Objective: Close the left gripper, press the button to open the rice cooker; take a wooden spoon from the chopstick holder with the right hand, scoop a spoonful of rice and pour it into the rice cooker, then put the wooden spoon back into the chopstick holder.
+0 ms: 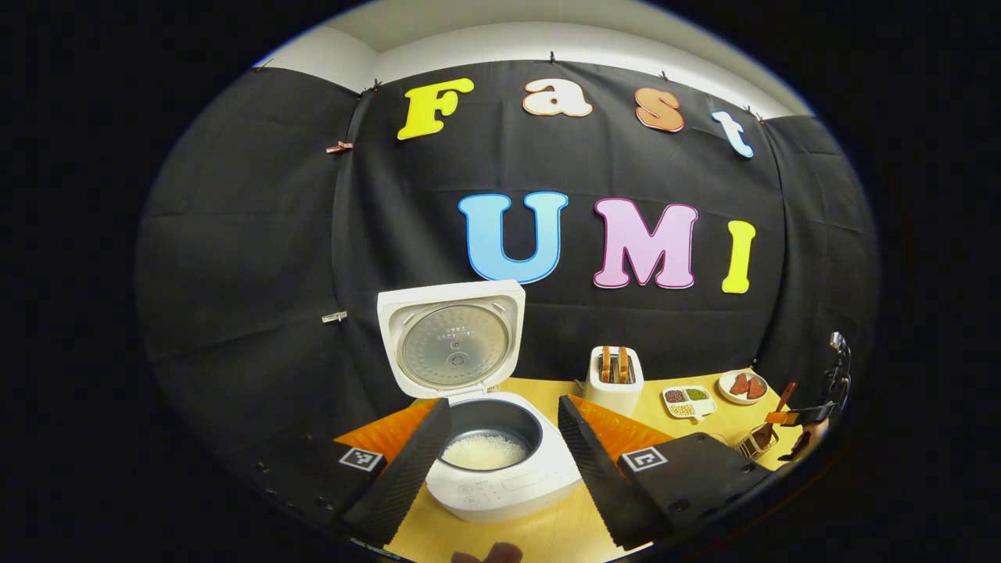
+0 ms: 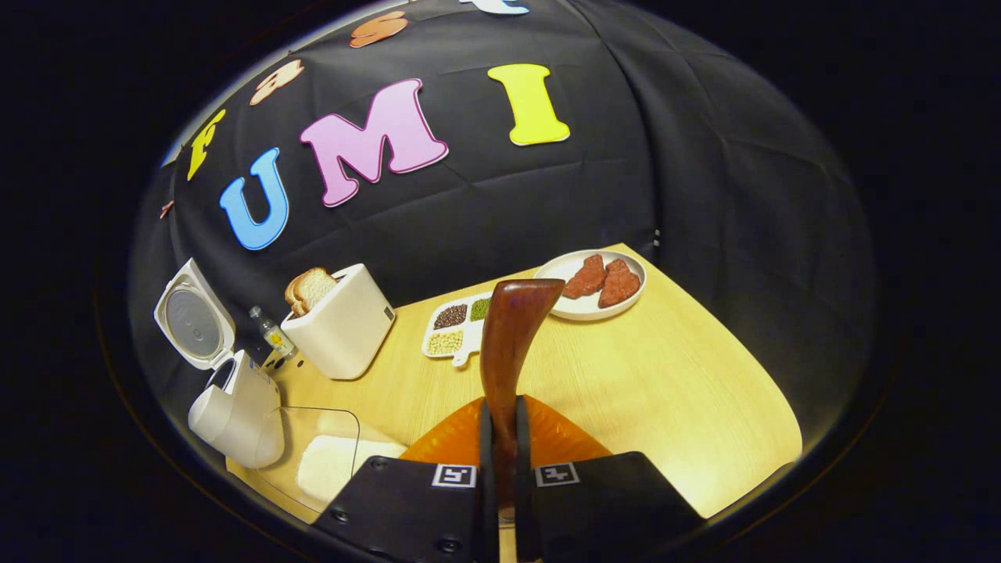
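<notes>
With the rice cooker (image 1: 500,461) already open near the tabletop's front edge, we hold our left gripper (image 1: 500,469) idle, jaws wide, while our right gripper (image 2: 500,461) clamps the wooden spoon (image 2: 512,336) upright for scooping

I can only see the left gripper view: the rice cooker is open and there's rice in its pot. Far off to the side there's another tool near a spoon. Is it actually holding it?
Observer: Yes. In the right gripper view, the right gripper has its jaws shut on the handle of the wooden spoon.
Operator: Where does the rice for scooping come from?
Observer: A clear container with white rice in it sits beside the rice cooker.
Operator: Is anything else tucked away from me?
Observer: A small bottle stands between the rice cooker and the toaster.
</notes>
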Motion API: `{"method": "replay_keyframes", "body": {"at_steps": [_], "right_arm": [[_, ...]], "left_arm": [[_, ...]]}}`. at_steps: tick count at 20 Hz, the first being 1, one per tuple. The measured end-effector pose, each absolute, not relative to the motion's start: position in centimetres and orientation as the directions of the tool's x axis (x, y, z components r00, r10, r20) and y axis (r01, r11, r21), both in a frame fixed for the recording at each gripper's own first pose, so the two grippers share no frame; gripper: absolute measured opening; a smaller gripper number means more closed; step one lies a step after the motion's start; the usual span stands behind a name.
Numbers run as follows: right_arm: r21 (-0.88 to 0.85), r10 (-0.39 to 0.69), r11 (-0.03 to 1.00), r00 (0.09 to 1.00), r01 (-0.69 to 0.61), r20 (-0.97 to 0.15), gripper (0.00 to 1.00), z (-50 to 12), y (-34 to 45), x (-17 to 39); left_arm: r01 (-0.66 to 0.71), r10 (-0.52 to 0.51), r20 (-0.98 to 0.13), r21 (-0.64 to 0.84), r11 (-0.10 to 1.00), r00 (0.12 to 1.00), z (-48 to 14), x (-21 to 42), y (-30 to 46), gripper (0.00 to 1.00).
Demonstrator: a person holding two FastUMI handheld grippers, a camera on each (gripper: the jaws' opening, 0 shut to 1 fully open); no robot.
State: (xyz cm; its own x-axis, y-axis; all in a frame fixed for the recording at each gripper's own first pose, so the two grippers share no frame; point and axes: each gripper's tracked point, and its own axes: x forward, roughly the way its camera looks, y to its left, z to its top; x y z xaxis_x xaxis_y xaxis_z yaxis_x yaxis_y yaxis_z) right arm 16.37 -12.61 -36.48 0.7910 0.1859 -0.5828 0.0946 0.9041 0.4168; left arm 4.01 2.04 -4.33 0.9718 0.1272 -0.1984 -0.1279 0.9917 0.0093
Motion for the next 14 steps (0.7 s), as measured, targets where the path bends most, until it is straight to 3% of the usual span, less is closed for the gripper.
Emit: {"method": "replay_keyframes", "body": {"at_steps": [4,5,6,7,8,9,10,14], "right_arm": [[0.395,0.115,0.902,0.788,0.172,-0.605,0.24,-36.6,-15.0,15.8],[0.387,0.104,0.904,0.785,0.181,-0.611,0.32,-36.5,-15.5,15.4],[0.374,0.089,0.908,0.786,0.188,-0.612,0.53,-36.3,-16.0,14.8],[0.358,0.069,0.913,0.790,0.197,-0.609,0.64,-35.8,-16.6,14.3],[0.343,0.051,0.917,0.793,0.204,-0.607,0.90,-35.3,-17.1,13.5],[0.323,0.028,0.922,0.799,0.212,-0.601,0.86,-34.4,-17.7,12.6],[0.299,0.007,0.931,0.807,0.211,-0.591,0.98,-33.6,-18.2,11.8],[0.222,-0.050,0.954,0.839,0.201,-0.542,0.98,-29.4,-19.0,8.8]], "left_arm": [[-0.130,0.129,-0.185,0.006,0.991,0.974,-3.5,4.5,2.6,0.95],[-0.129,0.129,-0.174,0.009,0.992,0.976,-3.0,4.7,2.6,0.95],[-0.128,0.129,-0.160,0.016,0.992,0.979,-2.5,4.9,2.7,0.95],[-0.124,0.127,-0.148,0.025,0.992,0.981,-2.1,5.3,2.8,0.95],[-0.121,0.124,-0.135,0.034,0.992,0.983,-1.5,5.9,2.9,0.95],[-0.116,0.120,-0.122,0.040,0.992,0.985,-1.0,6.4,2.9,0.95],[-0.110,0.114,-0.110,0.042,0.993,0.987,-0.4,7.0,2.8,0.95],[-0.109,0.110,-0.036,0.048,0.993,0.993,2.6,9.9,3.3,0.95]]}}
